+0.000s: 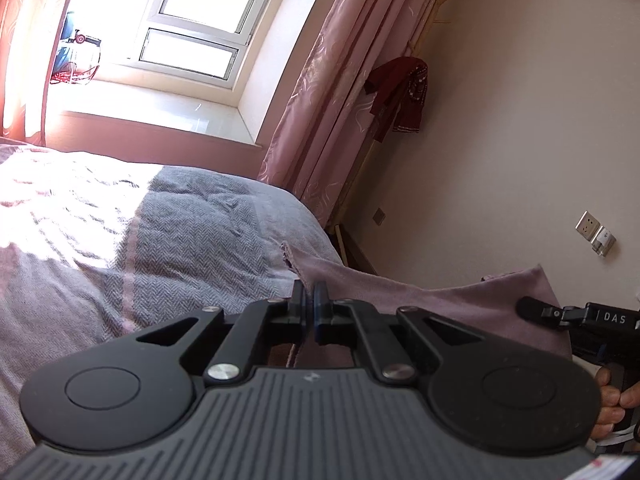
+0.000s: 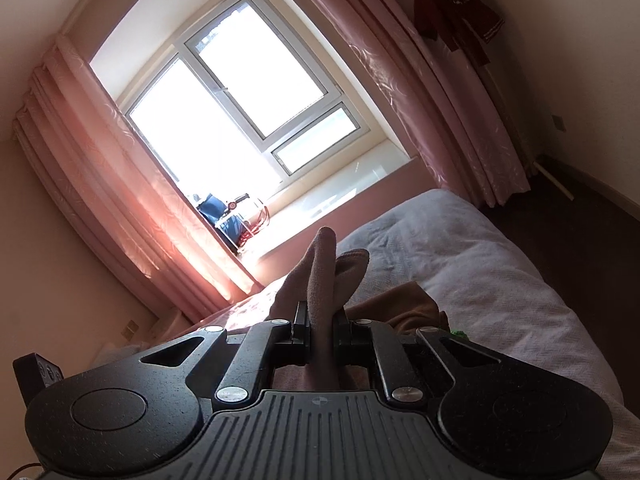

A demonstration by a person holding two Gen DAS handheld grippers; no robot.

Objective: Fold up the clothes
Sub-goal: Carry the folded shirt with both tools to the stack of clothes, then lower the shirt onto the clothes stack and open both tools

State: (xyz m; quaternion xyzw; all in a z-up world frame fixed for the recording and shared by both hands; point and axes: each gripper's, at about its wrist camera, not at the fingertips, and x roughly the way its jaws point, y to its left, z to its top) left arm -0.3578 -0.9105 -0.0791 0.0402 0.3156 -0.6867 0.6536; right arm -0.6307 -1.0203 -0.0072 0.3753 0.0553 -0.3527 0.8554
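Sunlit bed [image 1: 192, 216] with grey-mauve cover lies below the window [image 1: 196, 20]. Left gripper [image 1: 310, 300] is clamped on one edge of the mauve garment [image 1: 460, 304]; right gripper [image 2: 320, 320] pinches another bunched edge, cloth stretched between them above the bed.

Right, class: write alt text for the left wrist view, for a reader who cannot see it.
The left gripper, jaws shut, pinches the edge of a mauve garment held above a bed with a grey herringbone bedspread. The right gripper grips the garment's far corner; behind are a sunlit window and pink curtains.
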